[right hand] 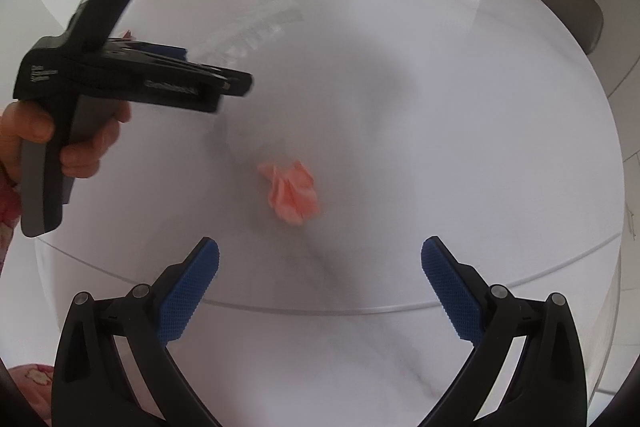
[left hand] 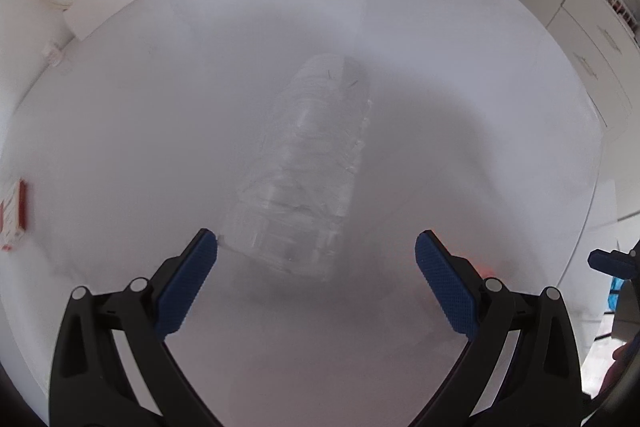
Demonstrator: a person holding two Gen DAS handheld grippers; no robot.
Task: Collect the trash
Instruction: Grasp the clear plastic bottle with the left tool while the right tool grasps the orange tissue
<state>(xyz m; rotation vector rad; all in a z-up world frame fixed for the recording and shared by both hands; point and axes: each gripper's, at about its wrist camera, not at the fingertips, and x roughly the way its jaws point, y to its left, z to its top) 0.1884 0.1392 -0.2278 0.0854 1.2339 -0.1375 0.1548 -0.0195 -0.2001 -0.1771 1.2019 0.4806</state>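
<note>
Left wrist view: the left gripper [left hand: 316,263] was held wide apart over a round white table [left hand: 120,107], and a clear crushed plastic bottle [left hand: 308,171] was seen lying just ahead of and between its blue pads [left hand: 188,283], untouched. From the right wrist camera, the right gripper [right hand: 320,271] was likewise spread wide and empty, with a crumpled pink paper scrap [right hand: 292,191] lying on the table a little ahead of it. A hand [right hand: 80,143] was seen holding the left tool's handle.
</note>
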